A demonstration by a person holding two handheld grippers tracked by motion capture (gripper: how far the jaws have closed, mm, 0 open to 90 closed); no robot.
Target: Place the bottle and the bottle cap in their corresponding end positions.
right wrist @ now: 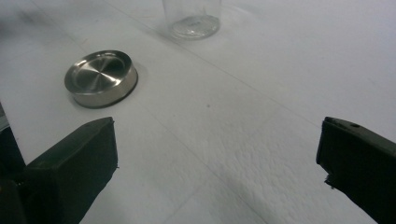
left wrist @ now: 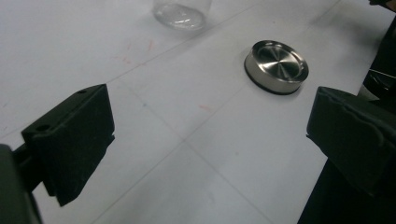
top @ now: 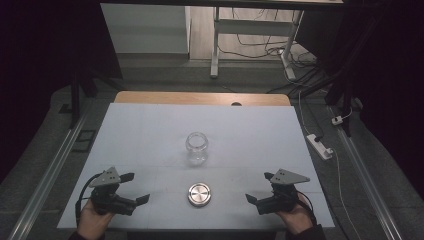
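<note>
A: How do the left tongs stand?

B: Jaws wide apart, gripping nothing, low over the surface at about 8 o'clock from its middle. A hand holds them from the near edge. The jaws aim toward 3 o'clock, at the lid.

A: And the right tongs?

B: The same, mirrored: jaws spread, nothing between them, at about 4 o'clock, held by the other hand and aimed toward 9 o'clock.

A: Where is the lid?

B: Between the two tongs, near the front edge at 6 o'clock from the middle, well apart from both. It is a round steel lid, lying flat on the surface. In the left gripper view the lid lies ahead toward 1 o'clock; in the right gripper view the lid lies toward 11 o'clock.

A: And the jar?

B: Clear glass, upright, mouth open, near the middle of the surface, at 12 o'clock from the lid and apart from it. Its base shows at the top of the gripper views, jar and jar.
</note>
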